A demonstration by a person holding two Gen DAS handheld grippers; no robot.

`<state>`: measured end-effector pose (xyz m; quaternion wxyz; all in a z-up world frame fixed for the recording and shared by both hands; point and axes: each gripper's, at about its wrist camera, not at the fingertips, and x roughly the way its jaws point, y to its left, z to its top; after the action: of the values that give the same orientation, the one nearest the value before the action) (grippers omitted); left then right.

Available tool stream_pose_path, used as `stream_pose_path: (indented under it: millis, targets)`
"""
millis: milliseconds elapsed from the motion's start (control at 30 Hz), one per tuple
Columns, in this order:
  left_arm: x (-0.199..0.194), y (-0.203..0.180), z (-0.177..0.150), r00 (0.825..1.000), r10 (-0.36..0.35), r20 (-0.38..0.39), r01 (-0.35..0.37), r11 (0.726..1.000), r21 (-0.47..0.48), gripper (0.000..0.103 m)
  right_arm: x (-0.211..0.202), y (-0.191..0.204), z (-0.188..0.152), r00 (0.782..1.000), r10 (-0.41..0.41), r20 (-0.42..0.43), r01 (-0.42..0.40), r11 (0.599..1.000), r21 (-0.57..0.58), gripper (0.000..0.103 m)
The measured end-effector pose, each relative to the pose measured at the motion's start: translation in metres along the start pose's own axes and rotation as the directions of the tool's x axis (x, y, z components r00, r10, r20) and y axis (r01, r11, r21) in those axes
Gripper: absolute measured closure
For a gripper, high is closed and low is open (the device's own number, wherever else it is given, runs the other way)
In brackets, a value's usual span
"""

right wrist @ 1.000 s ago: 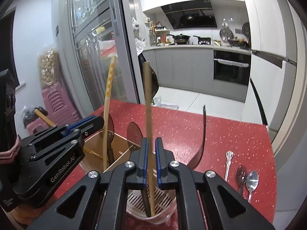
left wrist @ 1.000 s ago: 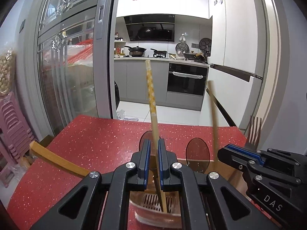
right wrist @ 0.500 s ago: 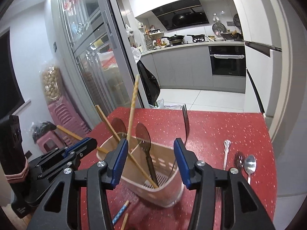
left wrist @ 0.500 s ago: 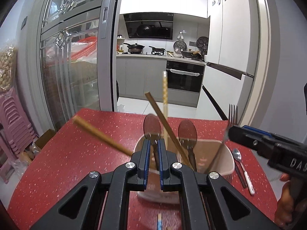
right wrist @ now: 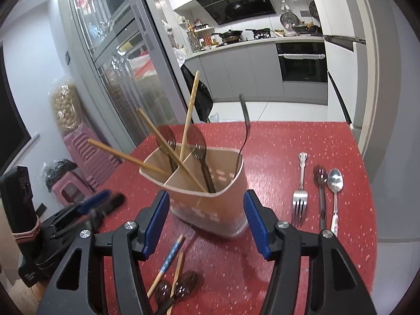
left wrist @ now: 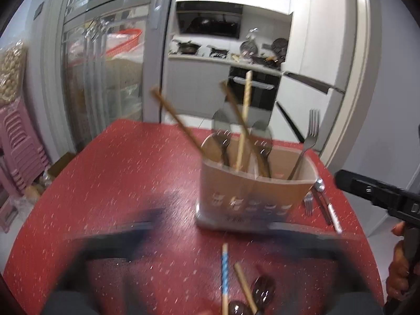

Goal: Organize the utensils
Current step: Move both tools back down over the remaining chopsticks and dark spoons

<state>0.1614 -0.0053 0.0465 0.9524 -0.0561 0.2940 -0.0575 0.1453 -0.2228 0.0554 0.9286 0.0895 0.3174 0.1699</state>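
Now both tongs are empty: right tongs point(right wrist: 204, 220) opening, left tongs point(left wrist: 210, 239) opening wide, blurred. Chopsticks point(right wrist: 168, 267) at 6 o'clock of holder point(right wrist: 210, 204): light, stiff, slippery; pinch mid-shaft.

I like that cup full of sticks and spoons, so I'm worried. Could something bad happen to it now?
Maybe. The holder carries long chopsticks that lean far out over its rim, so a bump could tip it or flick them out. The right tool, its jaws opening with nothing gripped, sits very close to the holder and might knock it. Loose chopsticks and spoons lie on the table just in front and could get shoved away.
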Motion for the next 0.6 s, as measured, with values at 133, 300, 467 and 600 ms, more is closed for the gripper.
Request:
stream_pose_path:
  millis: [133, 300, 467, 600]
  targets:
    - [-0.002, 0.006, -0.009, 1.0, 0.005, -0.004, -0.005, 1.0, 0.005, 0.0, -0.002, 0.006, -0.012, 1.0, 0.001, -0.031, -0.001, 1.0, -0.006, 0.026]
    - [0.0, 0.017, -0.033, 0.997, 0.024, -0.075, -0.022, 1.0, 0.02, 0.0, -0.002, 0.01, -0.031, 0.997, -0.002, -0.077, 0.002, 1.0, 0.0, 0.014]
    - [-0.001, 0.03, -0.059, 0.988, 0.025, -0.153, -0.023, 1.0, 0.014, 0.0, 0.002, 0.008, -0.053, 0.987, -0.011, -0.162, 0.017, 0.999, 0.034, 0.006]
    - [0.006, 0.038, -0.078, 0.972, 0.015, -0.234, -0.015, 1.0, 0.003, 0.0, 0.008, 0.01, -0.07, 0.971, -0.018, -0.238, 0.031, 0.998, 0.051, 0.006]
